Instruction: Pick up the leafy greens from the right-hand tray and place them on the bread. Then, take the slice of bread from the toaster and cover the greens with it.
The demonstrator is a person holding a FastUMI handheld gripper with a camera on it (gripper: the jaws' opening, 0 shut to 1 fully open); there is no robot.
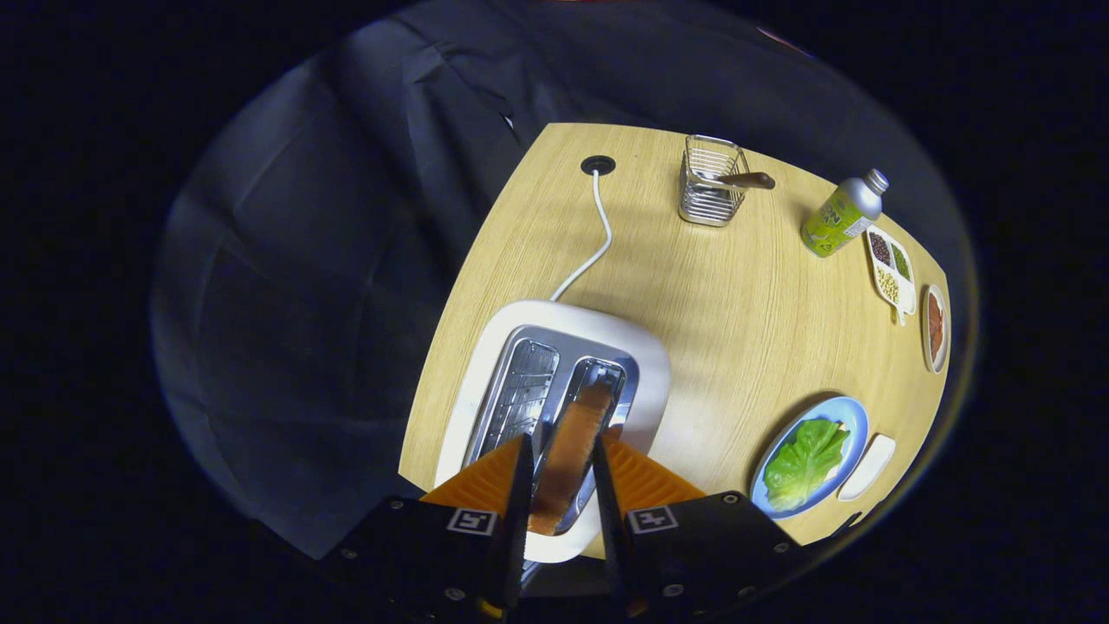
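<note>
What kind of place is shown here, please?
Probably a staged kitchen tabletop: a wooden table holds a toaster, lettuce on a blue plate and a wire utensil basket. The gripper straddles the toaster's bread slice.

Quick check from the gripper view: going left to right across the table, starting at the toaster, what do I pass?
Toaster with the bread slice standing between the gripper fingers → wire basket → blue plate with the leafy greens → green bottle → divided dish of beans → small oval dish.
</note>
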